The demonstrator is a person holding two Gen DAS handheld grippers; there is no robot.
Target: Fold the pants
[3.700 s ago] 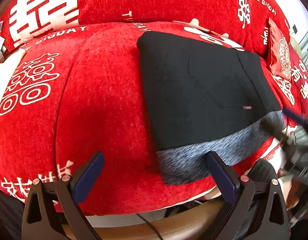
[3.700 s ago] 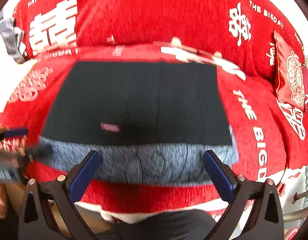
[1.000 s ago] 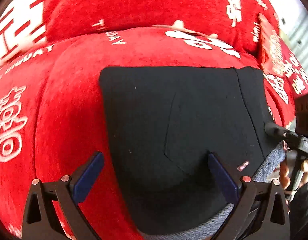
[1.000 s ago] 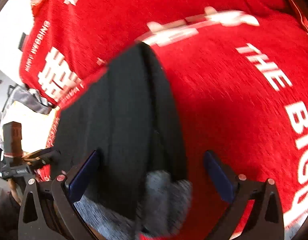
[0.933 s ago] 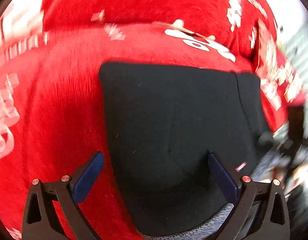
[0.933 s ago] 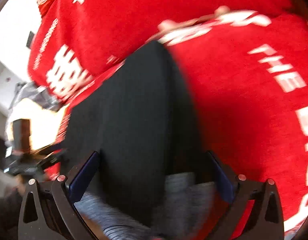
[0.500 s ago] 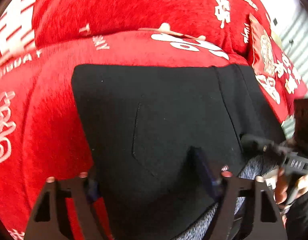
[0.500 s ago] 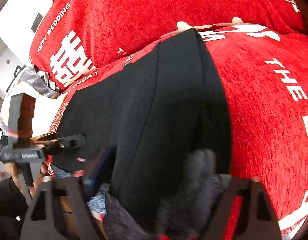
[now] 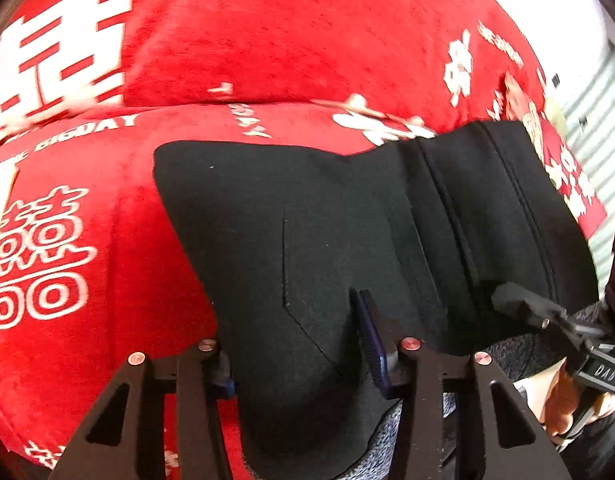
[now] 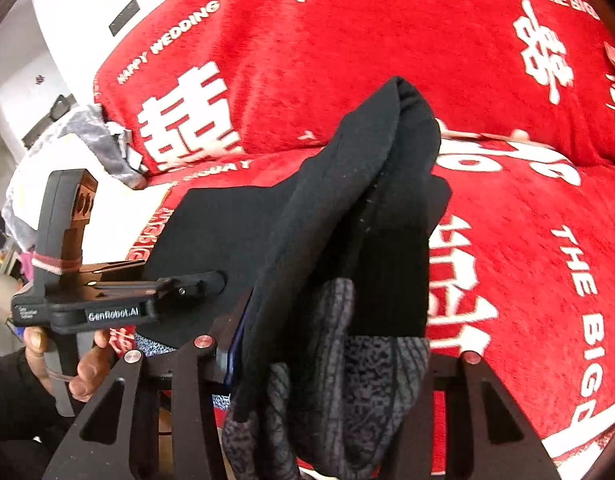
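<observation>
Black pants [image 9: 307,232] with a grey waistband [image 10: 347,380] lie folded on a red sofa seat [image 9: 107,240]. My left gripper [image 9: 295,356] has the near edge bunched between its blue pads, and its jaws are closing. My right gripper [image 10: 331,344] grips the waistband corner, its jaws closing too; the cloth hides its right finger. That corner hangs lifted off the seat, while the far left part stays flat. The right gripper [image 9: 515,304] also shows at the right edge of the left wrist view, and the left gripper [image 10: 187,284] at the left of the right wrist view.
The sofa backrest [image 9: 267,40], red with white characters, rises behind the seat. A red cushion [image 9: 539,140] leans at the far right. Grey and white items [image 10: 87,132] sit past the sofa's left end. A person's hand [image 10: 87,364] holds the left gripper's handle.
Both grippers stood wide open over the flat pants; their jaws have narrowed onto the near edge. The right side of the pants has risen off the seat.
</observation>
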